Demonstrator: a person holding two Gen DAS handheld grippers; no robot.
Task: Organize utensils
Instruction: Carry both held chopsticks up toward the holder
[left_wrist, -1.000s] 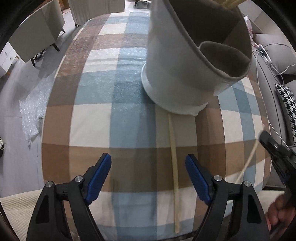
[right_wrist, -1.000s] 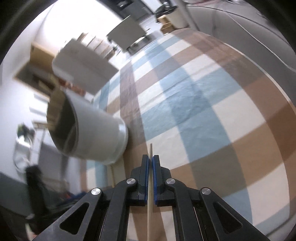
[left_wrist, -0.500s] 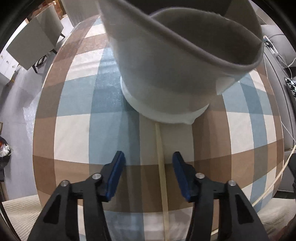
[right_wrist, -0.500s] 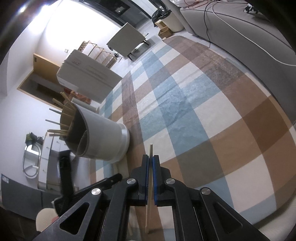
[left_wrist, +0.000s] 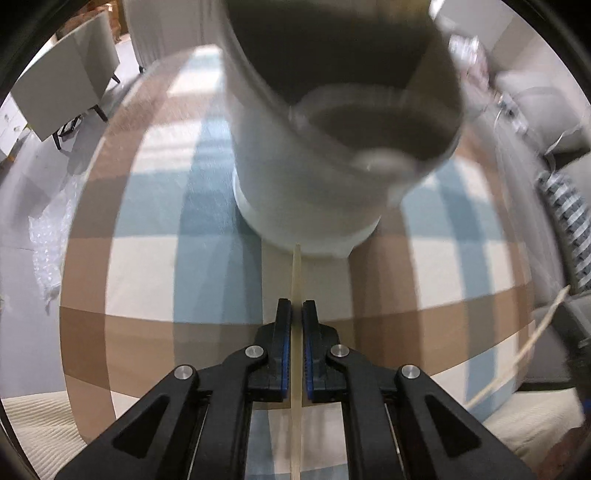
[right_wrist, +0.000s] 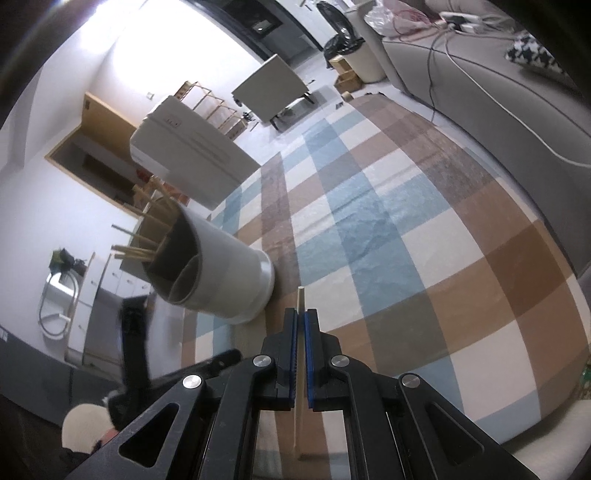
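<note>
The thin, pale wooden chopstick in the left hand-held gripper looked very light and stiff, like a long dry stick. It seemed smooth, so it could slip or swing if pinched near one end. The best place to hold it was probably close to its middle, and that was about where the blue pads pressed on it. The jaws had just been closing, and now they were clenched on the stick. In the left wrist view the chopstick ran up the middle of the frame, and its far tip reached the foot of the round grey-white plastic utensil holder at the top.

The right hand-held gripper was also clenched, on a second thin pale wooden chopstick. Its short tip poked out just past the pads in the lower middle of the right wrist view, and the rest ran back under the gripper. The holder stood at the left of that frame, with more wooden sticks poking out of its top.

Both grippers pointed downward at the desk with its blue, brown and cream checked cloth. The left one pointed down more steeply, close in front of the holder. The right one leaned less and sat farther from it. Part of the left gripper showed as a dark shape at the lower left of the right wrist view.
</note>
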